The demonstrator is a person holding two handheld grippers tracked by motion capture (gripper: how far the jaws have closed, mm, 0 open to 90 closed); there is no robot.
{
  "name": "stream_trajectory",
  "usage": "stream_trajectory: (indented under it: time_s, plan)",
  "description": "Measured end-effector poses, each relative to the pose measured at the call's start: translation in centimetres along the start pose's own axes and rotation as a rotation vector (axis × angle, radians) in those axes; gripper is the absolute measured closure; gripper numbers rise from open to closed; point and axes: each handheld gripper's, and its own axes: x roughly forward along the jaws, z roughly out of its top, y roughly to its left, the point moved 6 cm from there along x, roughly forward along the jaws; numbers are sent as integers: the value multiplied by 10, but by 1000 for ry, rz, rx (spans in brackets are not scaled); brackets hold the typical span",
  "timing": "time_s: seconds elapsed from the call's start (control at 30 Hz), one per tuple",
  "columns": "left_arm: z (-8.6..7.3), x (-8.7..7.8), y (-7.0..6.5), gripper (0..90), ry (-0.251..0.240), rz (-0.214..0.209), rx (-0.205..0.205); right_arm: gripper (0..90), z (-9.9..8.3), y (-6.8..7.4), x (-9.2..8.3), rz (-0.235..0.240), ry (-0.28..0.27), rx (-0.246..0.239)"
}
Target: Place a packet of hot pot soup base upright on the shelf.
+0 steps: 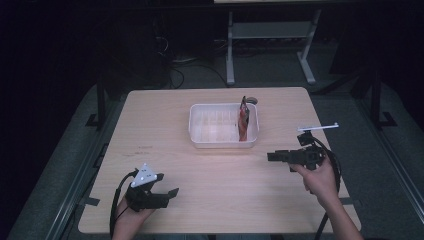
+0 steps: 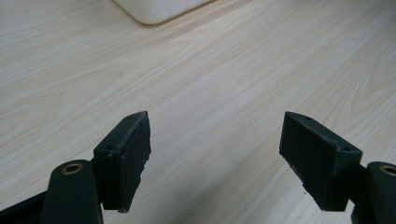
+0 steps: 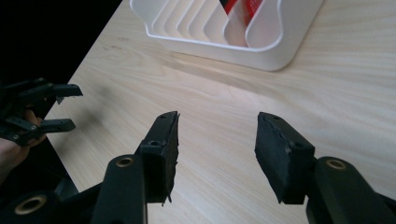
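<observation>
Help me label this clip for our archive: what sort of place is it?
Probably a lab or workshop set up for recording: a bare wooden table in a dark room, cables on the floor behind, a white metal stand, and a white ribbed tray.

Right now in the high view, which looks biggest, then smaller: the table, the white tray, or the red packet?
1. Table, by far the biggest.
2. White tray.
3. Red packet, a thin strip standing in the tray's right end.

1 white tray (image 1: 199, 131), 1 red packet (image 1: 243, 122), 1 table (image 1: 210, 175), 2 grippers.
</observation>
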Motion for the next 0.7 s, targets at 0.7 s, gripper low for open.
stream_trajectory:
  time_s: [0.7]
  plan:
    - [-1,1,1,242,8,0,4,471,-44,-17,1,-13,32,9]
